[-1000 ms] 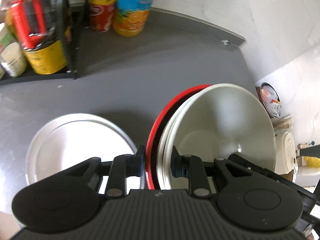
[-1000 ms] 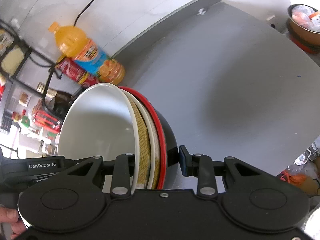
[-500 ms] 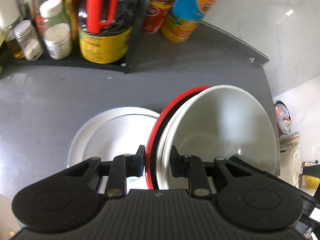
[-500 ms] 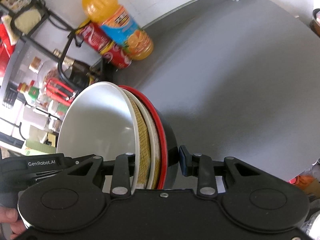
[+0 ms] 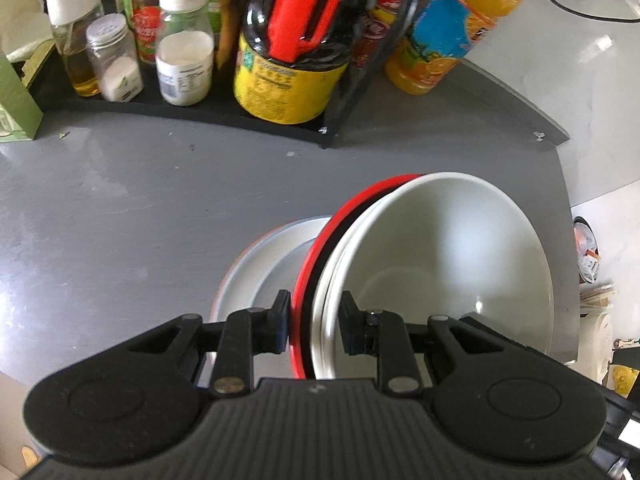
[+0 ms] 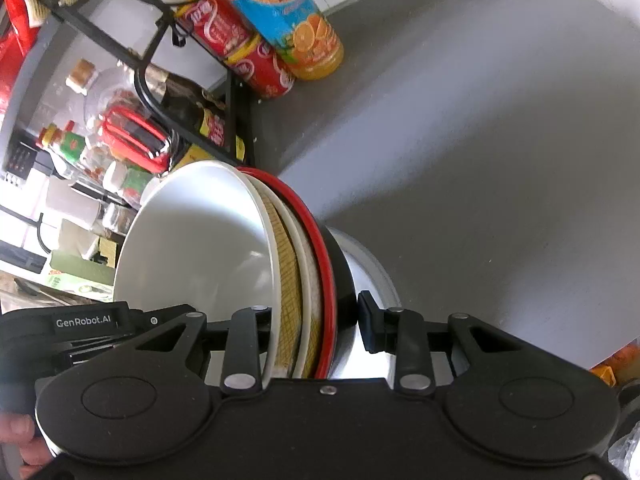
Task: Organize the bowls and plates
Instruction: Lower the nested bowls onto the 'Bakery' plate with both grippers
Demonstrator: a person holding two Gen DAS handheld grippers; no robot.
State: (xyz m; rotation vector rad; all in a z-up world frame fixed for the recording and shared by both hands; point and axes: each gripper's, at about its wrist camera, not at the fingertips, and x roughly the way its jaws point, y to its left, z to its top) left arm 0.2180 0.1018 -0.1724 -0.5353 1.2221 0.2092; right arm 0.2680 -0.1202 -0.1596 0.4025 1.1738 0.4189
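A: Left wrist view: what can't you see well?
B: The near edge of the stack of nested bowls (image 5: 440, 264) is hidden behind the left gripper (image 5: 312, 326). The round silver metal plate (image 5: 264, 268) is half covered by the stack.
A: Where is the stack?
B: Between the jaws of both grippers, tipped on its side above the grey table (image 5: 140, 208). The left gripper is clenched on the rim, one pad outside the red edge, one inside the white bowl. The right gripper (image 6: 316, 322) pinches the other side of the stack; its right pad sits by the black outer bowl, but I can't tell if it touches.
A: What else is around?
B: Far off stands a black wire rack (image 5: 200, 112) with jars, and to its right an orange juice bottle (image 5: 444, 32) and red cans (image 6: 240, 48). The silver plate lies just under the stack.
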